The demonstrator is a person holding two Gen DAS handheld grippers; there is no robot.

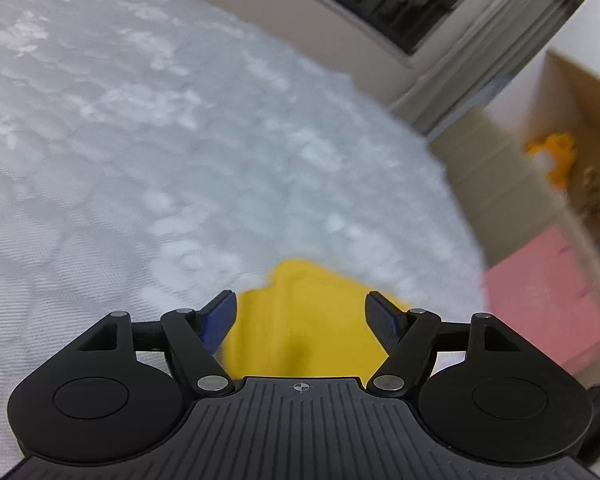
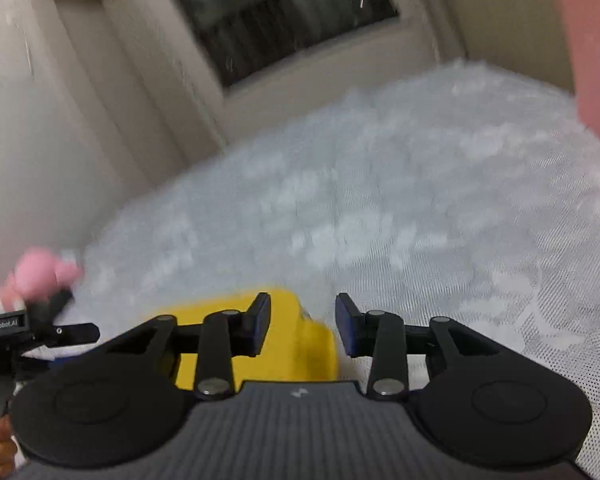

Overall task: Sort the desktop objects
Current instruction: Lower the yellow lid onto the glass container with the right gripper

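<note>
Soft, light-looking yellow cloth [image 1: 300, 320] lies bunched on the white bed cover [image 1: 140, 140], between the parted left tongs [image 1: 300, 316] and under the right tongs [image 2: 303, 322], gapped, gripping nothing; pinch a raised fold.

One yellow soft item [image 1: 304, 320] between the left tongs' fingers, one pink plush [image 2: 40, 272] far left of the right tongs, one pink box [image 1: 548, 300] right of the left tongs, one cardboard box [image 1: 572, 128] beyond it.
</note>
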